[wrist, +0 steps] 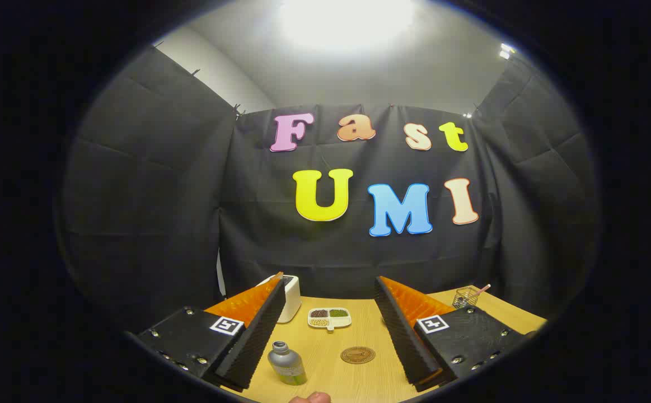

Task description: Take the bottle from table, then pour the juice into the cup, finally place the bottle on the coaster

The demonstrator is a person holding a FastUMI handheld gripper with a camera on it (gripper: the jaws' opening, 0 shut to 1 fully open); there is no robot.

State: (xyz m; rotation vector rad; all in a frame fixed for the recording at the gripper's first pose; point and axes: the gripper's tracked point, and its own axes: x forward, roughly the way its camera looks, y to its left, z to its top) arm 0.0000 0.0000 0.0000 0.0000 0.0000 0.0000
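The gripper (331, 319) is held above a wooden table (370, 380), its two fingers spread wide apart and pressing on nothing; each finger is black with a ribbed inner pad and an orange back, and each carries one square black-and-white marker.

One bottle (286, 362) stands upright on the table between the fingers, nearer the left finger (258, 330) than the right finger (403, 330) and touching neither; it is grey with a narrow silver neck, uncapped, and a green tint shows low at its base.

One round brown coaster (357, 355) lies flat on the table beside the bottle, on its right, apart from it, and also between the fingers; nothing stands on it.

Beyond the coaster sits one small white dish (329, 318) with three compartments, each holding a different fill: one dark, one green, one pale.

One white cup (290, 298) stands further back, partly hidden behind the tip of the left finger.

One small wire basket (465, 298) stands at the far side of the table, past the right finger, with one pink stick-like thing rising out of it; what that thing is cannot be told.

One fingertip (311, 398) of a person shows at the nearest table edge, just in front of the bottle.
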